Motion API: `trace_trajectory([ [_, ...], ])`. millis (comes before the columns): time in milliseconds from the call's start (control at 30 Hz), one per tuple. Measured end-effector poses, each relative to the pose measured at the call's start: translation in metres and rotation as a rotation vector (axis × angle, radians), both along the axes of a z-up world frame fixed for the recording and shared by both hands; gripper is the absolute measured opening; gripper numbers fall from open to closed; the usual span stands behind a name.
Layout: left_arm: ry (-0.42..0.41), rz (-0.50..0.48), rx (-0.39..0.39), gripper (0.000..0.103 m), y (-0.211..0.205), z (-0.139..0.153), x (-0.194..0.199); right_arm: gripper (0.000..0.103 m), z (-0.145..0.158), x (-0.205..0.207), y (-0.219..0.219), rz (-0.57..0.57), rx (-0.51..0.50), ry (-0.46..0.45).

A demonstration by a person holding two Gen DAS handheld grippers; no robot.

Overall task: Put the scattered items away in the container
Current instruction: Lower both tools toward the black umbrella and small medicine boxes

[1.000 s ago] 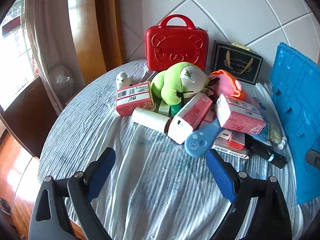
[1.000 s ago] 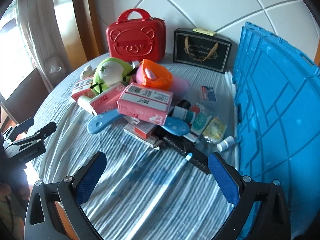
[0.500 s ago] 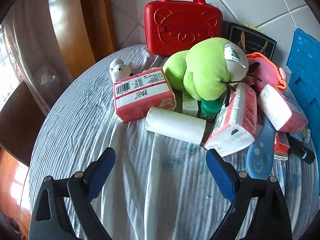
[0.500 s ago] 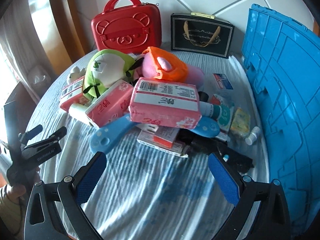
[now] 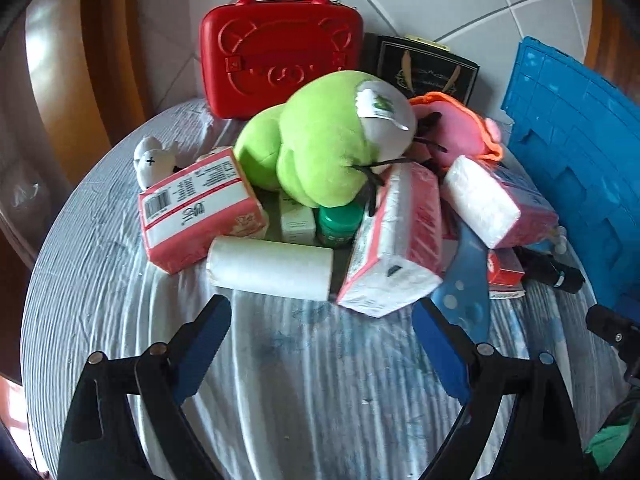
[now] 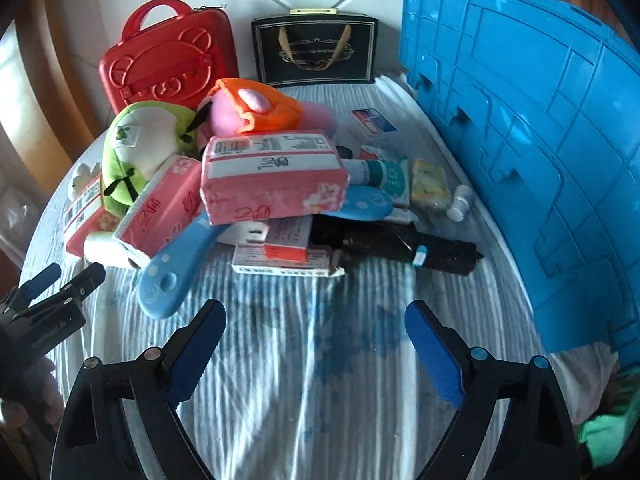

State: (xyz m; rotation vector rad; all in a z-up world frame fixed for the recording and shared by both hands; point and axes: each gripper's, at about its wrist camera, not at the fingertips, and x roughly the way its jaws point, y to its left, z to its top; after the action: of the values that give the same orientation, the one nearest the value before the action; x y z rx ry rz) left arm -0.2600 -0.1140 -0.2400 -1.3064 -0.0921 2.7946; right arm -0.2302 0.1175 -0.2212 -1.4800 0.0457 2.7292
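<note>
Left claw point(image 5: 322, 330) gapes level, facing the white roll point(image 5: 270, 267).

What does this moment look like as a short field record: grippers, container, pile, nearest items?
left gripper: open, empty, above the cloth, facing the white roll
right gripper: open, empty, facing the blue brush
container: blue crate, at the right edge of the table; inside not visible
pile: green plush on top, pink tissue packs leaning below it
in front of crate: black cylinder, small white bottle
behind pile: red case, black gift bag
progress: nothing gripped
</note>
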Motion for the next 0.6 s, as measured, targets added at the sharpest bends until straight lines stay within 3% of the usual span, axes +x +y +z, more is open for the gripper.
trace_trajectory([
  [100,0.008,-0.044,0.002,0.093,0.025,0.001,0.004,0.072,-0.006,0.003,0.013,-0.009,0.004,-0.011],
  [233,0.003,-0.084,0.020,0.093,0.057,0.004,0.008,0.064,-0.014,0.005,0.035,-0.017,0.006,-0.028],
  [300,0.002,-0.104,0.029,0.093,0.073,0.004,0.010,0.055,-0.018,0.005,0.046,-0.025,0.004,-0.036],
  [600,-0.035,-0.164,0.047,0.093,0.149,-0.002,0.008,0.052,-0.030,-0.010,0.100,-0.026,0.022,-0.052],
])
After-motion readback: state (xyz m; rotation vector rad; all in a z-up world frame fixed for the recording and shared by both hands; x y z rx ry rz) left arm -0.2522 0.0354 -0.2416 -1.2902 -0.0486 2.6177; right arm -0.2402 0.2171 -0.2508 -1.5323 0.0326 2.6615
